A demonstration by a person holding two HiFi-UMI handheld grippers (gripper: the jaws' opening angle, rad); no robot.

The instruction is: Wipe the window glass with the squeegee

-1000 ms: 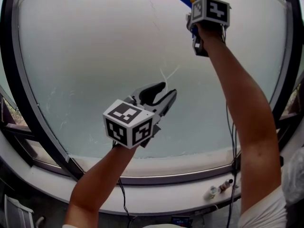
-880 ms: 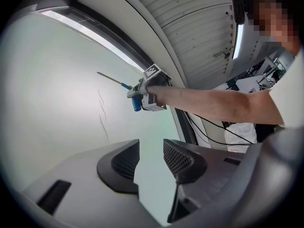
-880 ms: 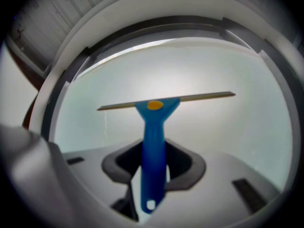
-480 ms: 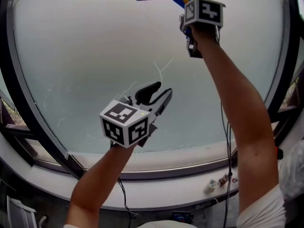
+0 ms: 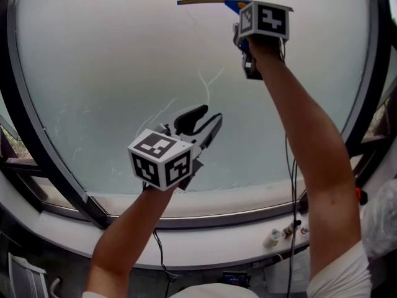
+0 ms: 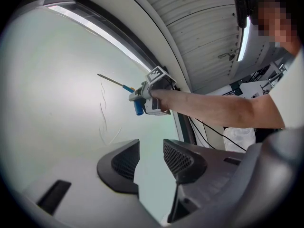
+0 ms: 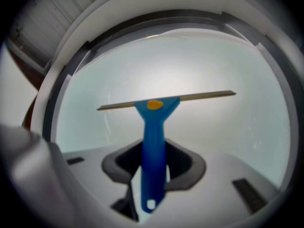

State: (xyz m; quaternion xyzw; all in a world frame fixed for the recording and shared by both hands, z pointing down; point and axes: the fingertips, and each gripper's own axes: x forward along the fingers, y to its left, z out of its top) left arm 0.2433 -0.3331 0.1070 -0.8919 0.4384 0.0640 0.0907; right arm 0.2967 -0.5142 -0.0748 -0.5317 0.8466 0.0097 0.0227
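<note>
We're looking at a big pane of frosted, pale green window glass (image 5: pixel 111 67) in a dark frame (image 5: pixel 37 141), with a white sill (image 5: pixel 205 228) curving along the bottom. Thin white streaks (image 5: pixel 206 84) run down the middle of the pane.

Up high is the right gripper (image 5: pixel 247 37), arm at full stretch, jaws clamped on the blue handle of the squeegee (image 5: pixel 208 2). In the right gripper view the handle (image 7: pixel 153 146) comes straight up out of the jaws, which pinch it on both sides, its hanging hole poking out below. The blade (image 7: pixel 166 100) crosses the top like a T-bar.

So the tool lies directly above and ahead of its gripper. The handle's long axis points up the pane, and the blade's long axis runs level, left to right, near the top edge of the glass. From the head view most of the visible blade reaches to the left of the gripper. It looks to be at the glass, though we can't confirm contact.

The left gripper (image 5: pixel 205 121) hovers low and central, well apart from the squeegee, jaws parted with only glass between them.

We'd say the stroke belongs to the right arm. A straight pull down, blade held level, would take it over those streaks.
</note>
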